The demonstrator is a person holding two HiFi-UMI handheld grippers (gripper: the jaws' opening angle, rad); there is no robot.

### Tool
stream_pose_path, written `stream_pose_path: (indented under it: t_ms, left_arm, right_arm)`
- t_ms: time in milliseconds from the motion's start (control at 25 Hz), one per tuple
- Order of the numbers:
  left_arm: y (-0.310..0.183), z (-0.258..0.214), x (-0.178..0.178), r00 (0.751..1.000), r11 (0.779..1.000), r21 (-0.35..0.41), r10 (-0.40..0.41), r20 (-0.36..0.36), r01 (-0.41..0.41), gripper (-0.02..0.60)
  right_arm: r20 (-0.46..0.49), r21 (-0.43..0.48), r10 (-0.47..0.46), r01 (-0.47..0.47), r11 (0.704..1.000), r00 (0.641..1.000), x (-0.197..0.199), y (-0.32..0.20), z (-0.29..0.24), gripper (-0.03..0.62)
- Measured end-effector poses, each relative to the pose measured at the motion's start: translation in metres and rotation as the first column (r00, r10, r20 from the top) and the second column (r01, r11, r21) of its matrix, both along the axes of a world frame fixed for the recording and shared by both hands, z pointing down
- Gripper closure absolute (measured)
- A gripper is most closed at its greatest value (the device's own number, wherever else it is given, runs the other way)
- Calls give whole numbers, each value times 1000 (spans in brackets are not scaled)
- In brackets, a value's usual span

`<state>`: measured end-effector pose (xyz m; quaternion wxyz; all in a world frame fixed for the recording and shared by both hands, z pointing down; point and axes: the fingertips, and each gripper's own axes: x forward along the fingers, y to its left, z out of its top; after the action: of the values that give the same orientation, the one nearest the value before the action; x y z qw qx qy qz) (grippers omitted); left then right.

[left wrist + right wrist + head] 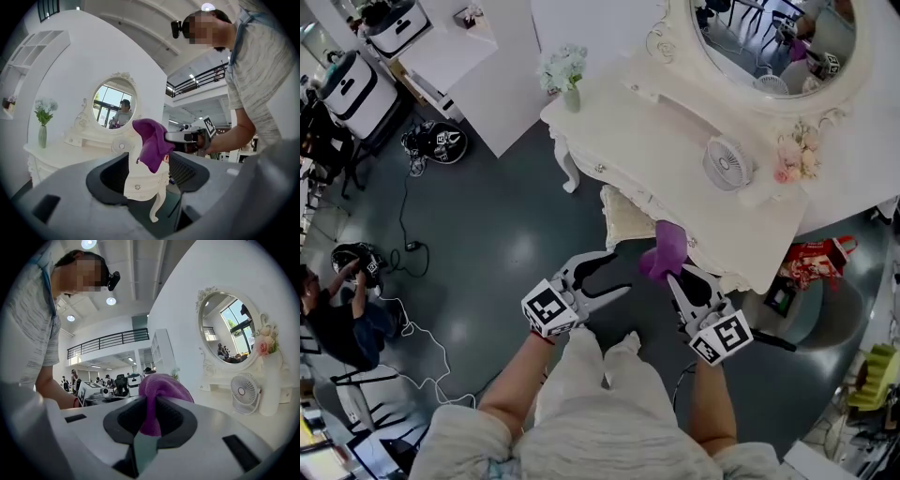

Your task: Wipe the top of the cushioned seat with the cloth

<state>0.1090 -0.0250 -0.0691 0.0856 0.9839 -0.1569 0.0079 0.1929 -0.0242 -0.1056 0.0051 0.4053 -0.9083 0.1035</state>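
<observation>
The left gripper (617,274) is held level above the dark floor (506,244), its jaws spread apart with nothing between the pads. Ahead of it the cream cushioned seat (626,220) stands on the floor, partly tucked under the front edge of a white dressing table (647,141). A vase of pale flowers (564,73) sits at the table's left corner. The purple cloth (666,251) hangs bunched at the seat's right side, just beside the table's front edge, clamped in the closed jaws of the right gripper (675,274). Whether the cloth touches the cushion cannot be told. Further right, a small white fan (727,164) stands near the table's front edge, below an oval mirror (773,42).
</observation>
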Motion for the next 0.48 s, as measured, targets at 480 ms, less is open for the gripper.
stream_pose_path:
  t_ms: [480]
  left_arm:
    - [-48, 167, -4, 987, 998, -51, 45, 151, -38, 268]
  right_arm:
    - [-24, -51, -14, 13, 999, 1000, -11, -51, 140, 537]
